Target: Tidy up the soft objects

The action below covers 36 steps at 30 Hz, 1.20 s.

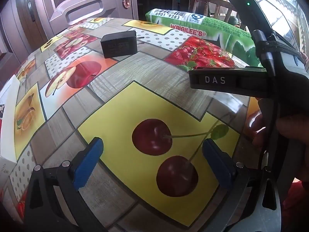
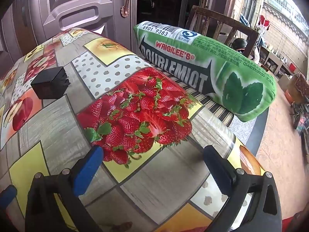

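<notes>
Left wrist view: we hold the left gripper [image 1: 152,162] tilted down over a table [image 1: 135,71] covered in a fruit-print cloth, its blue-padded jaws spread wide with nothing between them but a printed pair of cherries. A black adapter [image 1: 119,44] sits farther back on the cloth. Along the table's far right edge lies the green chewing-gum-pack pillow [image 1: 212,29], well apart from our jaws. The other handheld gripper, a black body marked "DAS", crosses the right of the frame, a hand [image 1: 289,123] wrapped around its grip.

Right wrist view: we keep the right gripper [image 2: 152,164] wide open and empty above the printed strawberries. The green pillow [image 2: 222,73] rests ahead and to the right on the table's [image 2: 48,116] far edge, in front of a wooden chair [image 2: 222,25]. The black adapter [image 2: 50,85] stands to the left.
</notes>
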Tool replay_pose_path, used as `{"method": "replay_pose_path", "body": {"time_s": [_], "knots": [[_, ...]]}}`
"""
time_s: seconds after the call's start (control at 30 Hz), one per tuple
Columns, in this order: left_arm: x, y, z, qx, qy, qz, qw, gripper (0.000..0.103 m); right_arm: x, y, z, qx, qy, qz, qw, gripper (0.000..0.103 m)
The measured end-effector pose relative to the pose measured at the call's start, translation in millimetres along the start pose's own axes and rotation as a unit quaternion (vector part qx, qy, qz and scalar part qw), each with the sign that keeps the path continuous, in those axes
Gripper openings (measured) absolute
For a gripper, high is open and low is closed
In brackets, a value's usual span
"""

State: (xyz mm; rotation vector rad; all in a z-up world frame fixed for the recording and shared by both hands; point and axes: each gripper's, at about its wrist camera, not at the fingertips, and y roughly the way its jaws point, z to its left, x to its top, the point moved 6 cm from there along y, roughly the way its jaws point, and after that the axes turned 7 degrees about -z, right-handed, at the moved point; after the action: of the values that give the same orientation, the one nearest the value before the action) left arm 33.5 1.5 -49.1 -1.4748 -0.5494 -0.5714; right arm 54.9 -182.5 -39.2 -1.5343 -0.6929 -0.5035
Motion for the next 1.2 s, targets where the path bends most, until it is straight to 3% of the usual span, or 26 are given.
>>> {"method": "replay_pose_path", "body": {"time_s": [1.2], "knots": [[0.0, 0.0, -0.1, 0.001, 0.001, 0.000, 1.0000, 0.102, 1.7, 6.0, 4.2, 0.000, -0.002, -0.004, 1.000, 0.103]]}}
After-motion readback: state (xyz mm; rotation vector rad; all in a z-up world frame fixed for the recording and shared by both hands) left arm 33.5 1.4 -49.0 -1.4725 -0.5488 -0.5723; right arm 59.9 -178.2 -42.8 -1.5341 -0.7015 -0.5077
